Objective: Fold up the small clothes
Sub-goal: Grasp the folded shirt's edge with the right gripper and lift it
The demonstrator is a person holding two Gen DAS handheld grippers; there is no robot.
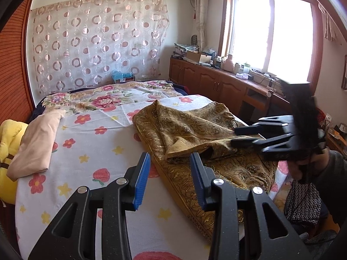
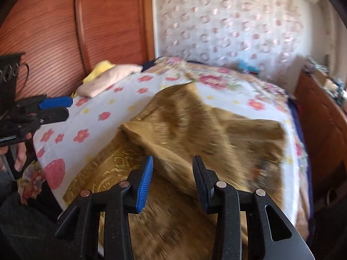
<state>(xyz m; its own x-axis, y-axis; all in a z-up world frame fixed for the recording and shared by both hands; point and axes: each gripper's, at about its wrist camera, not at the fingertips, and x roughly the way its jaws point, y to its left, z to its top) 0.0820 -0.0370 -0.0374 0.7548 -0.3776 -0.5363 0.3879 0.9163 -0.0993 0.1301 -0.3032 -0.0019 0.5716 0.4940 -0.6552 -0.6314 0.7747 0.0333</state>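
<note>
A golden-brown patterned cloth [image 1: 195, 130] lies rumpled and partly doubled over on the flowered bed sheet [image 1: 97, 134]. My left gripper [image 1: 170, 173] hovers at the cloth's near left edge, its blue pads apart with nothing between them. My right gripper [image 1: 235, 136] reaches in from the right with its fingertips at the cloth's right fold. In the right wrist view the cloth [image 2: 195, 125] is blurred, and my right gripper [image 2: 172, 173] stands open just above it, pads clear of the fabric. The left gripper [image 2: 65, 108] shows at the left edge of that view.
A folded beige garment [image 1: 36, 143] rests at the left of the bed beside a yellow plush toy [image 1: 8, 143]. A wooden cabinet [image 1: 216, 82] with clutter runs under the window. A wooden wardrobe [image 2: 65, 32] stands behind the bed. A person's hand [image 1: 299, 166] holds the right gripper.
</note>
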